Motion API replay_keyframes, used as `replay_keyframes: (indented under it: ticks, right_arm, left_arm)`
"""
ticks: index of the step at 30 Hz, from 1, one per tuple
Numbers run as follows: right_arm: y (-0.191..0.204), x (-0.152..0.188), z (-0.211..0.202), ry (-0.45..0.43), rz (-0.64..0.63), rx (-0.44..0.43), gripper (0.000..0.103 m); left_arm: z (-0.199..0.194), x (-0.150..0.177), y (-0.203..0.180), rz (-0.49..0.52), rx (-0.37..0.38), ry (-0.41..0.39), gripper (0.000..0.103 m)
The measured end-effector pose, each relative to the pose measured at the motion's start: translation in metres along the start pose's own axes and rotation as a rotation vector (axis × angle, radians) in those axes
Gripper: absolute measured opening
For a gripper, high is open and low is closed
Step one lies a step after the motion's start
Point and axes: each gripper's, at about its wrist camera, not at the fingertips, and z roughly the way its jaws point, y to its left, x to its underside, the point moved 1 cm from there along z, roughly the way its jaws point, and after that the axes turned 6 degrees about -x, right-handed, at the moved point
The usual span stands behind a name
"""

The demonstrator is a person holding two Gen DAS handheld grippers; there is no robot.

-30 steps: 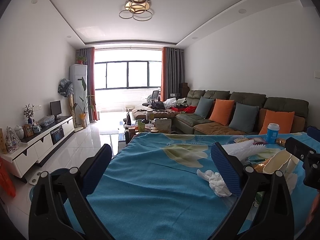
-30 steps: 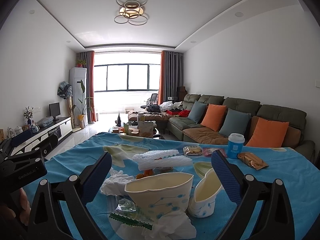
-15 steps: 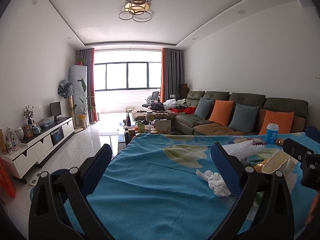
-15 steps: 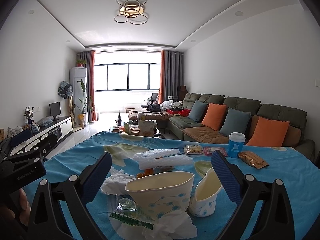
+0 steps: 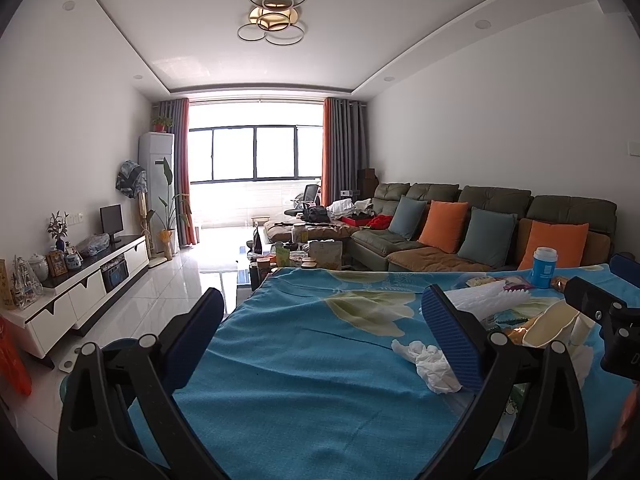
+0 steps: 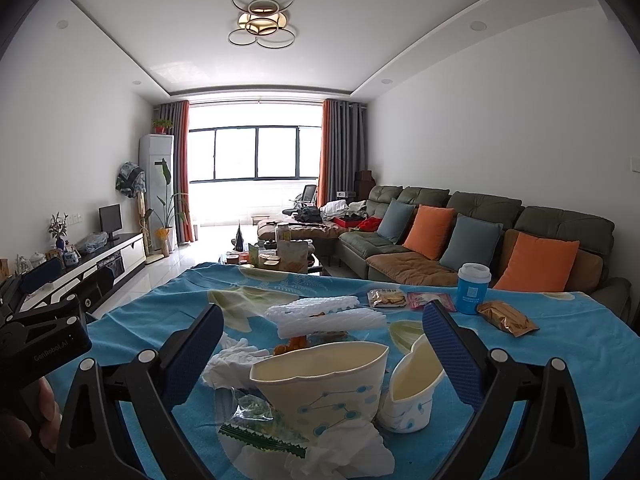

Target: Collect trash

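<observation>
Landmark: the crushed paper cup (image 6: 320,384). Right gripper (image 6: 320,354) spread wide, empty, jaws either side of that cup, cup dead ahead between the pads and not touching either.

Nearest, in front of the cup: crumpled white tissue (image 6: 344,452) and a clear wrapper with green zigzag edge (image 6: 256,428), both touching the cup's base. Just right of the cup: second crushed cup (image 6: 412,392), tipped over, mouth up-left, close to the right pad. Left of the cup: another tissue wad (image 6: 234,358). Behind the cup: orange peel bits, then white foam netting (image 6: 324,316), long axis running left-right. Farther back and right: snack packets (image 6: 386,298), blue lidded cup (image 6: 473,288), gold-brown packet (image 6: 506,318). All on the blue tablecloth (image 6: 560,360).

Left gripper (image 5: 320,328) also wide, empty, aimed at bare cloth well left of the pile; only the tissue wad (image 5: 430,364) sits near its right pad.

Judgement: right hand is nearer the pile. The cup's rim is squashed wide left-right, spanning most of the jaw gap, so closing across it should grab it; the neighbour cup may get caught too. No bin identifiable in either view.
</observation>
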Motion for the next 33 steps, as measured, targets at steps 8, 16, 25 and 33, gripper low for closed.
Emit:
replay_keyframes:
  ticks: [8, 16, 25, 33]
  right_arm:
    - [0.001, 0.001, -0.001, 0.002, 0.005, -0.002, 0.096]
    - [-0.003, 0.001, -0.001, 0.004, 0.010, -0.002, 0.096]
    - [-0.005, 0.003, -0.001, 0.007, 0.017, -0.005, 0.096]
    - [-0.026, 0.006, 0.000, 0.034, 0.065, 0.021, 0.096]
  left_arm:
    - [0.001, 0.000, -0.001, 0.000, 0.005, 0.005, 0.097]
    - [0.000, 0.001, -0.002, 0.000, 0.008, 0.009, 0.097]
    - [0.000, 0.003, -0.006, 0.007, 0.026, 0.021, 0.097]
    - [0.008, 0.009, -0.019, 0.031, 0.162, 0.095, 0.097]
